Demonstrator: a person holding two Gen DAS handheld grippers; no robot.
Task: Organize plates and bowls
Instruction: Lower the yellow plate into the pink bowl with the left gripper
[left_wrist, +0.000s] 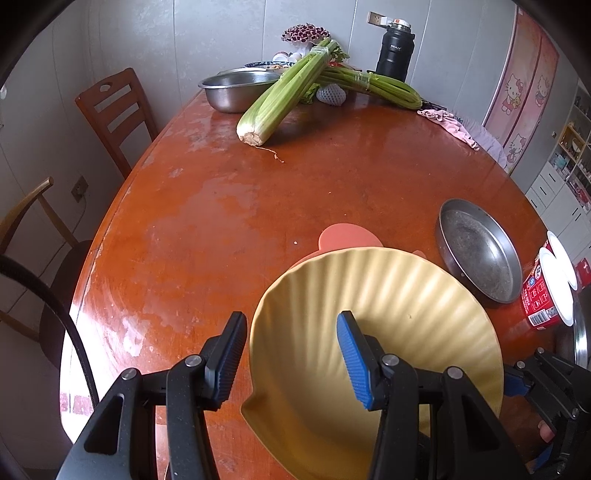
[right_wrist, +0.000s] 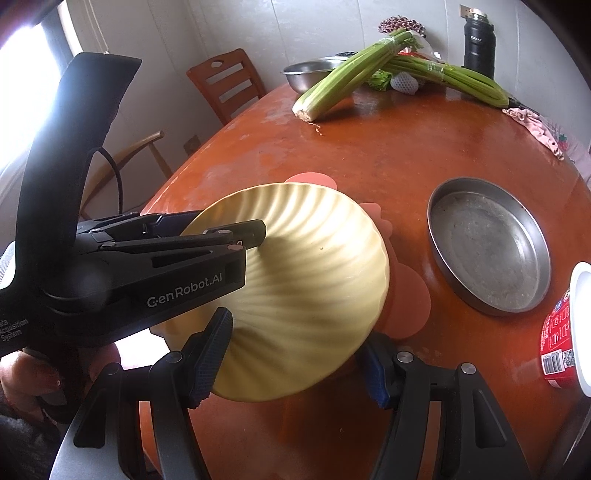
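A yellow fluted bowl (left_wrist: 388, 295) (right_wrist: 314, 266) hangs tilted just above the near part of the round wooden table (left_wrist: 221, 221). My left gripper (left_wrist: 291, 354) straddles the bowl's left rim, with the black finger outside and the blue pad lying against the inner wall. My right gripper (right_wrist: 295, 365) clamps the near right rim, one pad inside and the other under the rim. A salmon-pink plate (left_wrist: 347, 236) (right_wrist: 410, 306) with ear-like lobes lies on the table beneath the bowl. An empty round metal pan (left_wrist: 480, 254) (right_wrist: 487, 247) sits to the right.
A red instant-noodle cup (left_wrist: 539, 295) (right_wrist: 557, 332) stands at the right edge. At the far side lie celery bunches (left_wrist: 280, 99), a steel bowl (left_wrist: 232, 92), a black flask (left_wrist: 395, 51) and a pink cloth (left_wrist: 450, 125). Wooden chairs (left_wrist: 114, 114) stand left of the table.
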